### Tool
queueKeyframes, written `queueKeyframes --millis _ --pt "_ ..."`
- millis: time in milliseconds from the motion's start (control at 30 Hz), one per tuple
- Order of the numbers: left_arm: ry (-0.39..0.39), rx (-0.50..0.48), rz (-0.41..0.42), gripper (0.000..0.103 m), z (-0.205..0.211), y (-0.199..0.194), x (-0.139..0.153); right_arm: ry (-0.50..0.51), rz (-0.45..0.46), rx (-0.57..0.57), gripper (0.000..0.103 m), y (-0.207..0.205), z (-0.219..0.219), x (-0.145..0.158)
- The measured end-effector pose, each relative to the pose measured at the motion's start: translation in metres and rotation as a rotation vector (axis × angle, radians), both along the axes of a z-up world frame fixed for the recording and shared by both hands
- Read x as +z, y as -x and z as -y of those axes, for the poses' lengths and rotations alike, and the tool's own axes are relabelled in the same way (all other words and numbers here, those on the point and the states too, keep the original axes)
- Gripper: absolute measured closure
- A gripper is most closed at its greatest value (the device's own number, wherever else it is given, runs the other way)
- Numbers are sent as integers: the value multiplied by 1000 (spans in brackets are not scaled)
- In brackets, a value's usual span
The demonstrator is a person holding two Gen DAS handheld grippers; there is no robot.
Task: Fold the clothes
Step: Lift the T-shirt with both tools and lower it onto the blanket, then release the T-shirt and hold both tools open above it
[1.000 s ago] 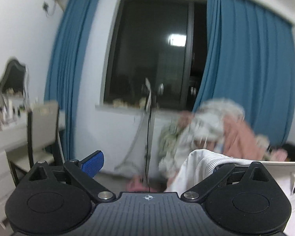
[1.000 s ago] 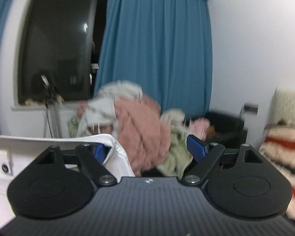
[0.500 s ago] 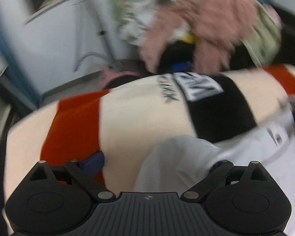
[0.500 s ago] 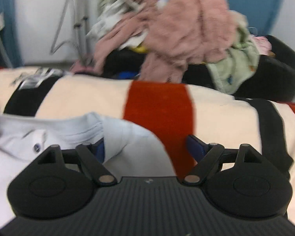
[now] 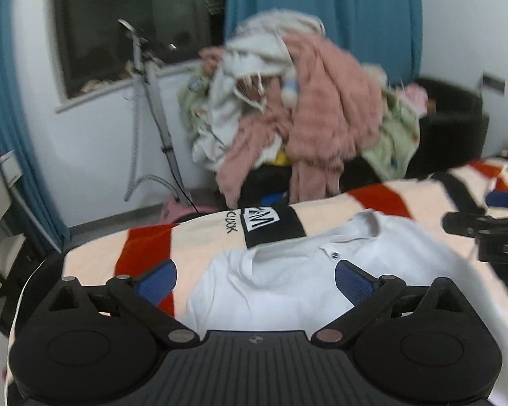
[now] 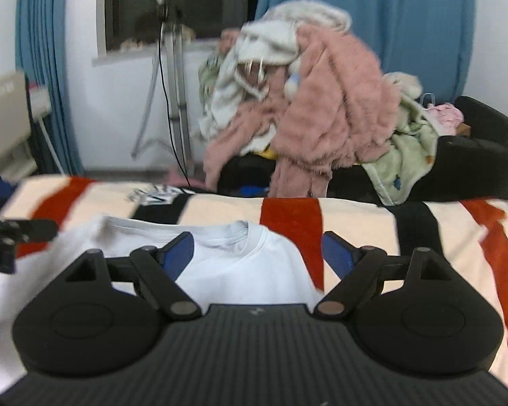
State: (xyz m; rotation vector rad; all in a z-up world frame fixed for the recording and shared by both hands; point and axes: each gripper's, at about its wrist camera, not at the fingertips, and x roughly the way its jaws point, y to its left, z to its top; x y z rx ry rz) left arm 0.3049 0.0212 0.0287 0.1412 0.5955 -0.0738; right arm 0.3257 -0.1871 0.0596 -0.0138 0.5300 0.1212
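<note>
A white T-shirt lies spread on a striped cream, red and black blanket, collar toward the far edge; it also shows in the right wrist view. My left gripper is open and empty above the shirt's left shoulder area. My right gripper is open and empty above the shirt's right shoulder, near the collar. The right gripper's body also shows at the right edge of the left wrist view.
A heap of pink, white and green clothes sits on a black armchair beyond the blanket's far edge. A metal stand with a cable is by the window. Blue curtains hang behind. A chair stands at left.
Both grippers held the shirt lifted a second ago, then lowered it onto the blanket. Now both are open and the shirt lies flat, released.
</note>
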Motion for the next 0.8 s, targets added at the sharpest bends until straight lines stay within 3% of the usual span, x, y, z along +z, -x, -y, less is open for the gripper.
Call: queueKeyframes --millis 300,433,467,533,600,633,700,733,800 --pt "1 108 150 2 4 206 16 -63 105 19 19 187 17 9" --pt "28 107 188 2 8 259 7 -79 152 26 20 246 20 0" --pt "36 105 197 2 8 272 4 -83 170 27 34 259 20 -4" --pt "53 102 215 2 10 296 -1 -92 203 30 45 283 21 -11" --pt "70 99 233 0 11 320 -6 -111 221 36 44 297 21 -15" --pt "79 97 242 0 12 332 -8 -134 231 57 43 303 22 -17" --pt "96 94 259 0 14 356 -13 -158 232 104 29 310 21 -18" --pt "100 95 261 0 14 361 -15 -167 226 106 11 310 21 -19" --pt "97 103 249 0 13 356 -20 -182 237 79 10 308 23 -23"
